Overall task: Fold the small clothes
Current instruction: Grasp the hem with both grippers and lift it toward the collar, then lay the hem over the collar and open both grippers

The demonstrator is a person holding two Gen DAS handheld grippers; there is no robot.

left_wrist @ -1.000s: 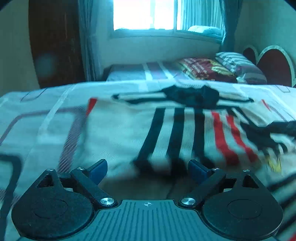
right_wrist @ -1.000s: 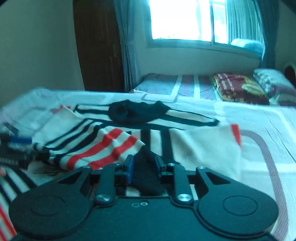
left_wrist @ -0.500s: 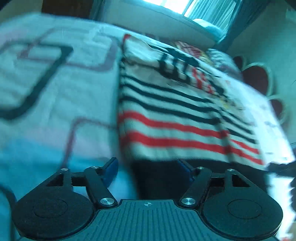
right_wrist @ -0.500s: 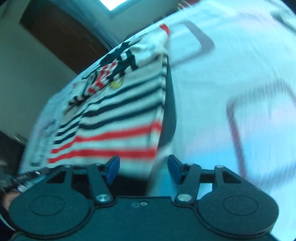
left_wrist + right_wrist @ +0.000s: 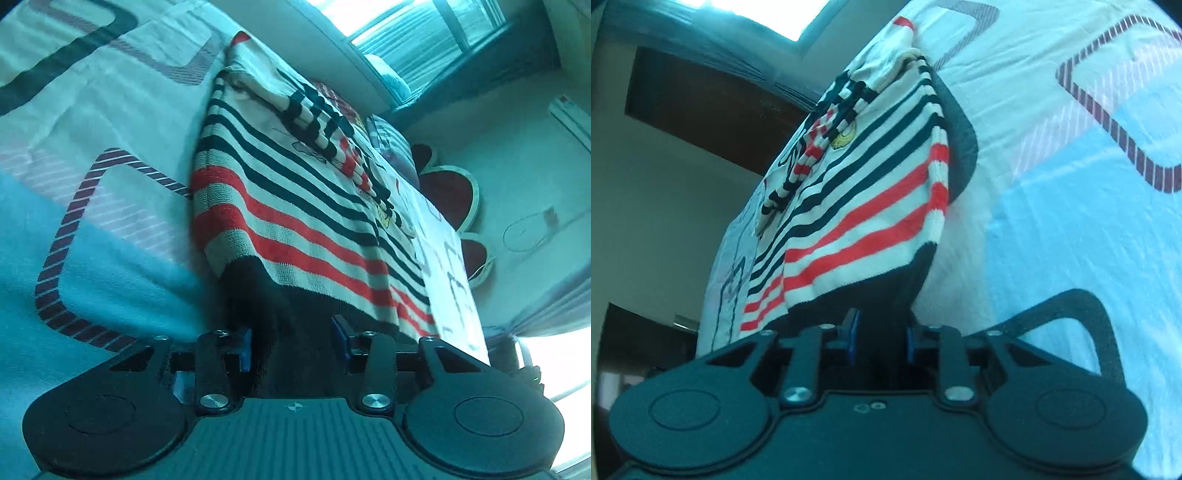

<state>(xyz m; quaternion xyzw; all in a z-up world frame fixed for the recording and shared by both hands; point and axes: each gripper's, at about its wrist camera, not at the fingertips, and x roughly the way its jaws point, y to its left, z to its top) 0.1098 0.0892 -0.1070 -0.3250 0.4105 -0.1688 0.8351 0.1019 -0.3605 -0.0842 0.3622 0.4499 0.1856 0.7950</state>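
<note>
Bedspread (image 5: 110, 155) fills most of both views, pale with dark rounded outlines, and I take it as my reference for everything else. On it lies the striped sweater (image 5: 295, 206), cream with navy and red bands and a dark hem, its body spread flat toward the far end of the bedspread, where a sleeve (image 5: 314, 122) is already laid across the chest. Beyond the bedspread I see a bright window (image 5: 424, 29) and pillows (image 5: 391, 147), blurred. Nearest me on the bedspread, my left gripper (image 5: 291, 349) has the dark hem between its blue pads, but a gap shows on each side, so I cannot tell whether it grips. My right gripper (image 5: 881, 341) is clamped on the opposite hem corner, which lifts slightly off the bedspread. I judge the fold as partly done: sleeves look tucked in, while the bottom-to-collar fold is not yet made, and any final halving remains.
</note>
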